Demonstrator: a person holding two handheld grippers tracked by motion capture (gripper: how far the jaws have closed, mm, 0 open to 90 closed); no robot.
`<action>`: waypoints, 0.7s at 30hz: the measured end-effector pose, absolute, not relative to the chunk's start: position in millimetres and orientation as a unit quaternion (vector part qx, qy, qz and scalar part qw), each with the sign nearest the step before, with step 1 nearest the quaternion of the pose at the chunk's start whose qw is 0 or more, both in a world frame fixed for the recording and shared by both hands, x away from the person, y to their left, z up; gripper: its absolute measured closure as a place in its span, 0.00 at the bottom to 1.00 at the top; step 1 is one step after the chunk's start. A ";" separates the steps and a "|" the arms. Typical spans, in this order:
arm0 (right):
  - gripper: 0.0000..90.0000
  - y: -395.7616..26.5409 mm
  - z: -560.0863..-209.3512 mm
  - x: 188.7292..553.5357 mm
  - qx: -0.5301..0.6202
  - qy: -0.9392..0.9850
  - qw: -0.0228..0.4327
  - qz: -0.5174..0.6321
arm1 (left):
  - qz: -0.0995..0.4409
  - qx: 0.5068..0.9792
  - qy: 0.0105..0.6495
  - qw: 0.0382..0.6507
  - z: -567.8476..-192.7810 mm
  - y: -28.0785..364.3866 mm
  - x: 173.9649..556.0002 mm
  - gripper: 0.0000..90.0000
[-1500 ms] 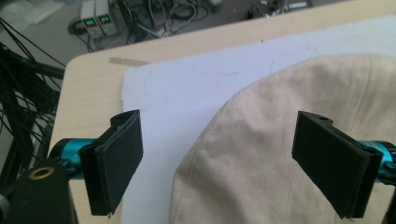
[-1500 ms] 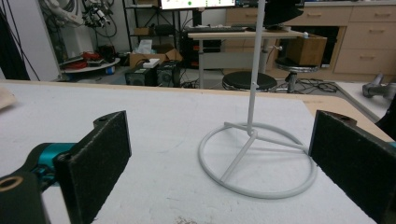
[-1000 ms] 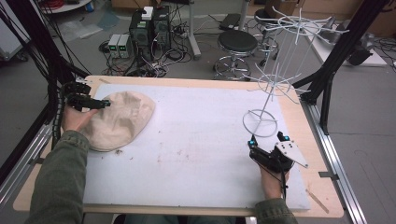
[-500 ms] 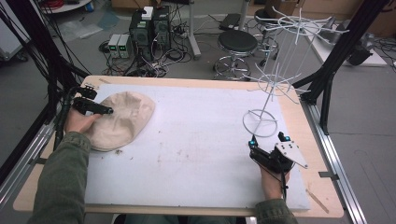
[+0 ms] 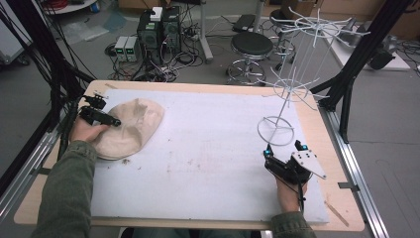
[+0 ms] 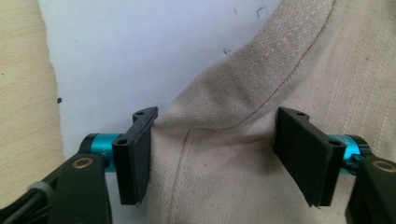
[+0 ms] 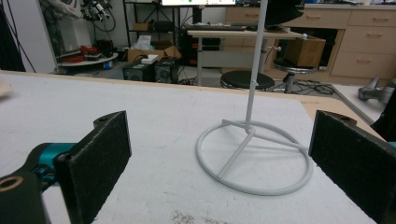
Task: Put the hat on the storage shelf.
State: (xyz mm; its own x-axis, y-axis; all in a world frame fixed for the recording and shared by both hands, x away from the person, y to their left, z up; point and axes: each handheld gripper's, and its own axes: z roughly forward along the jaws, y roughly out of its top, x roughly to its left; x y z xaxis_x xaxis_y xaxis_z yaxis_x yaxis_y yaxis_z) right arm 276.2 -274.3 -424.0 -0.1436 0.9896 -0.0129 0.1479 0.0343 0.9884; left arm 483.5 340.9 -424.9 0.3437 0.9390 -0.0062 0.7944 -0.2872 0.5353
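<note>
- The beige cloth cap [image 5: 130, 130] lies rumpled at the white mat's [image 5: 208, 148] far-left corner; its near edge is hidden under the hand.
- Left gripper [image 6: 212, 149]: jaws have just been closing, straddling a raised fold, the pads not yet clamped on it.
- Right gripper [image 7: 219, 163] is spread wide, facing the wire stand [image 7: 252, 154], whose top is cut off.

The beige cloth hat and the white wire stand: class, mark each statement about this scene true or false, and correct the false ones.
1. The beige cloth hat lies on the left part of the table. True.
2. The left gripper has cloth between its jaws. True.
3. The right gripper grips the white wire stand. False: its jaws are open, the stand's ring base lying ahead of them.
4. The stand lies toppled. False: it stands upright.
5. The hat hangs on the stand. False: it lies on the table.
</note>
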 end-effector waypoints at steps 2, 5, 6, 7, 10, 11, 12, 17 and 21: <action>0.05 -274.2 -423.8 276.1 0.493 0.577 0.431 0.489 | 0.156 0.792 0.541 0.235 -423.9 340.2 482.6 0.45; 0.05 -274.1 -423.8 276.2 0.493 0.576 0.430 0.491 | 0.158 0.801 0.528 0.235 -422.0 337.3 480.9 0.62; 0.05 -274.2 -423.7 276.1 0.492 0.576 0.430 0.490 | 0.163 0.803 0.525 0.229 -420.5 336.5 480.3 0.66; 0.05 -274.5 -423.7 276.1 0.491 0.576 0.432 0.490 | 0.165 0.804 0.525 0.225 -419.9 335.5 479.9 0.73; 0.05 -274.8 -423.5 275.8 0.493 0.576 0.431 0.490 | 0.171 0.803 0.528 0.218 -418.6 333.1 480.0 0.82; 0.05 -274.8 -423.5 275.7 0.494 0.575 0.430 0.490 | 0.174 0.803 0.528 0.214 -418.1 332.1 479.9 0.84; 0.05 -274.8 -423.6 275.8 0.494 0.576 0.430 0.490 | 0.175 0.804 0.527 0.212 -417.8 331.5 479.9 0.86; 0.05 -275.0 -423.6 275.8 0.494 0.576 0.432 0.487 | 0.185 0.811 0.516 0.205 -417.4 328.9 478.6 0.89; 0.05 -275.1 -423.5 275.6 0.495 0.576 0.431 0.487 | 0.183 0.808 0.521 0.206 -416.0 329.8 478.4 0.89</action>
State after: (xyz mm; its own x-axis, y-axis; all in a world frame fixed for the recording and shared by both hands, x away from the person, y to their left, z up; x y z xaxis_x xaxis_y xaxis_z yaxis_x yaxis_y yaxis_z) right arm 275.6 -275.1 -423.5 -0.1391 0.9902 -0.0147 0.1497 0.0357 0.9881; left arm 478.4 329.8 -416.0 0.3900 0.9173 0.0804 0.7662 -0.3717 0.5242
